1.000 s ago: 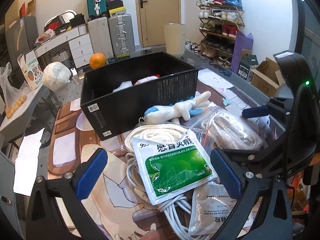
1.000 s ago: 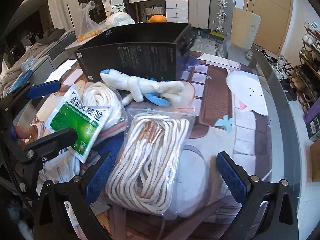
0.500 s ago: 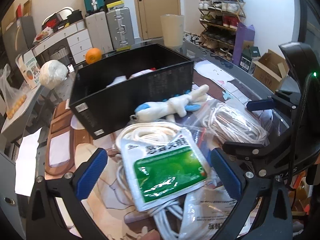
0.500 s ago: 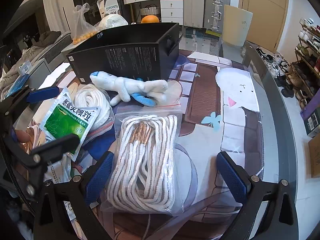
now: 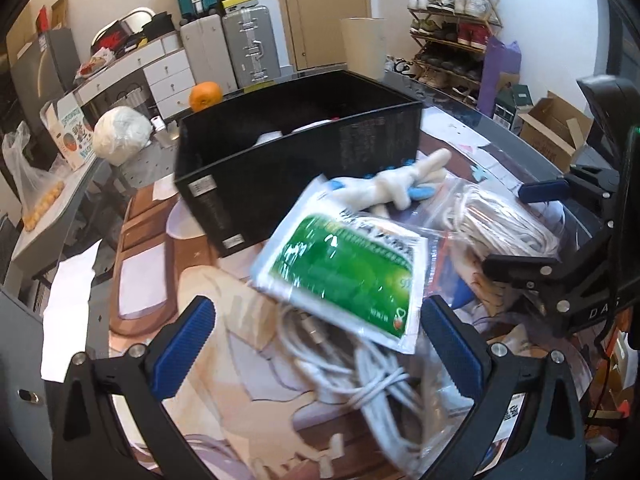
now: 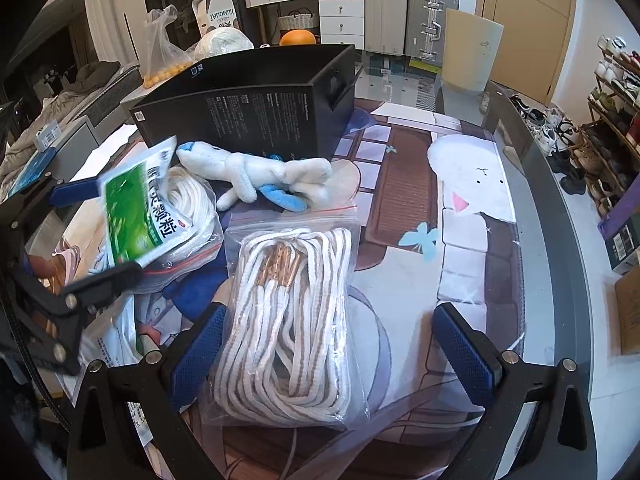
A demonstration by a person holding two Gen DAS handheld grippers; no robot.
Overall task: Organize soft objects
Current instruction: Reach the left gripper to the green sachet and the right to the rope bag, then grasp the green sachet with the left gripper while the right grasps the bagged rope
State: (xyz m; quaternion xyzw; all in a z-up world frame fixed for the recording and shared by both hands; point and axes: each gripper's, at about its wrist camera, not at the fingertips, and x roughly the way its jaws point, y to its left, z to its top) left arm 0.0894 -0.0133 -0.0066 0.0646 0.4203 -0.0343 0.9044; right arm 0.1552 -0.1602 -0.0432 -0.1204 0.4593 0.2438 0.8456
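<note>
A green and white medicine packet (image 5: 344,268) is blurred, tilted up off the pile, over a bagged white cord coil (image 5: 372,376); it also shows in the right wrist view (image 6: 136,208). My left gripper (image 5: 316,344) is open around it, not touching. A white and blue plush toy (image 6: 260,176) lies before the black box (image 6: 256,120), which holds white items (image 5: 276,136). A bag of white and tan rope (image 6: 288,320) lies between the open fingers of my right gripper (image 6: 332,356).
An orange (image 5: 205,95) and a white wrapped ball (image 5: 120,136) sit behind the box. More packets (image 6: 116,344) lie at the near left of the printed table mat (image 6: 464,216). Suitcases, drawers and a shoe rack stand beyond the table.
The green packet has lifted off the cord coil and swung up and right, tilted and blurred. Both grippers stay open; the left view has shifted left and closer to the box.
</note>
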